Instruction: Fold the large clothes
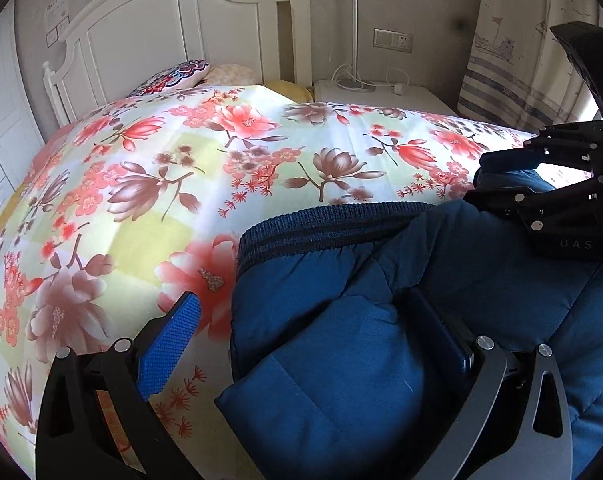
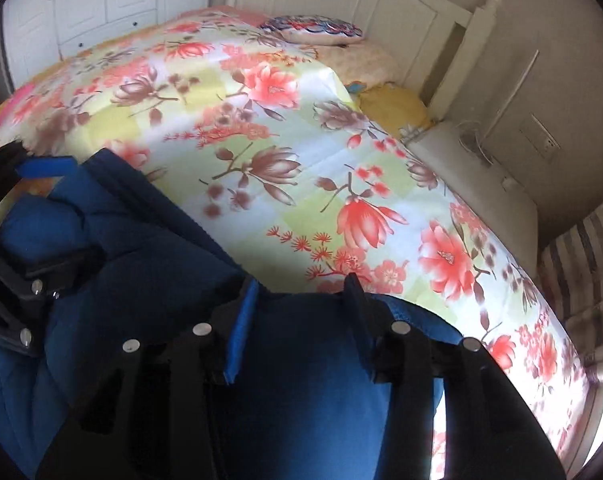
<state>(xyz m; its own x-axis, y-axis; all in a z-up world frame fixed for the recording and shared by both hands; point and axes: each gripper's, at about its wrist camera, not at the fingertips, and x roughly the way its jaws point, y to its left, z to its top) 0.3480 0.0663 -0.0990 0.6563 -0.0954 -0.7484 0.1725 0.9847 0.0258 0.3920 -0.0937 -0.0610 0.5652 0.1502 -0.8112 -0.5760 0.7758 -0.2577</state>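
Navy quilted jacket (image 1: 341, 340) lies bunched on the floral bed (image 1: 161, 168), filling the lower right of the left wrist view, where the left gripper (image 1: 313, 344) stands apart around a fold, while the right gripper (image 2: 301, 320) is clamped on its edge at lower centre.

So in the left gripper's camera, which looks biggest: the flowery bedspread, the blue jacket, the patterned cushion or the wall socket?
1. Flowery bedspread
2. Blue jacket, though it sits close to the camera, which inflates it
3. Patterned cushion
4. Wall socket
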